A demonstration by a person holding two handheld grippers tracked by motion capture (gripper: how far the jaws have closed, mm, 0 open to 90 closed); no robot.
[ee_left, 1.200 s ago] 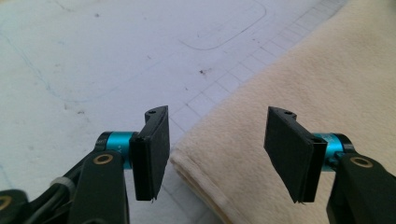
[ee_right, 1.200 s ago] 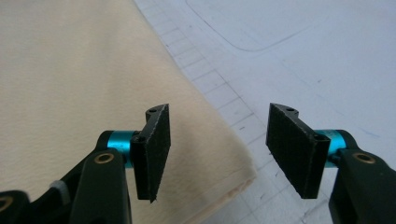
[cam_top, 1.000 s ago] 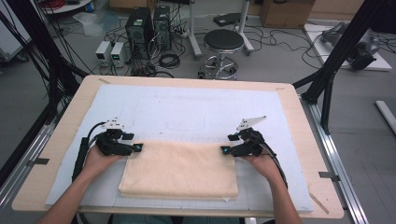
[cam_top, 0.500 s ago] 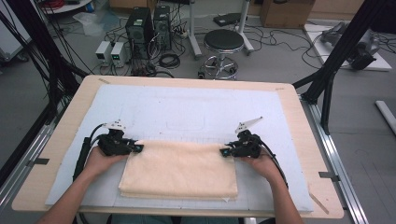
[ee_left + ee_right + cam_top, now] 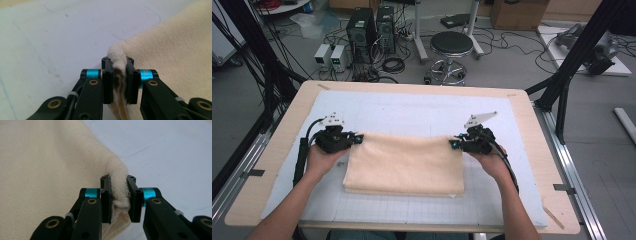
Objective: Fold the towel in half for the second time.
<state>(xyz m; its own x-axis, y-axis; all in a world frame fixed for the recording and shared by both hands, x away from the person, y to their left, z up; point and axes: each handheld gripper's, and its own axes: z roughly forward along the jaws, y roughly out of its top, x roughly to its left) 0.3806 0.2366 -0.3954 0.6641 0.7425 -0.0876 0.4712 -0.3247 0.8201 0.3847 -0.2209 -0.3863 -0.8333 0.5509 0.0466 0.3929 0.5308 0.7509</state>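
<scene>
A cream folded towel (image 5: 404, 164) lies on the white mat (image 5: 412, 112) in the middle of the table. My left gripper (image 5: 358, 138) is shut on the towel's far left corner (image 5: 117, 57); its jaws have just been closing, and the cloth bunches between the pads. My right gripper (image 5: 453, 144) is shut on the far right corner (image 5: 118, 173); its jaws have also just been closing on the layers. Both far corners are raised a little off the mat, while the near edge (image 5: 402, 190) rests flat.
The wooden table's edge (image 5: 272, 150) frames the mat. Black frame posts (image 5: 562, 75) stand at both sides. Beyond the far edge, on the floor, are a round stool (image 5: 452, 45), computer cases (image 5: 372, 25) and cables.
Both grippers closed on the towel's far corners and rose slightly, lifting the far edge. The towel's far edge now curves up between the two hands.
</scene>
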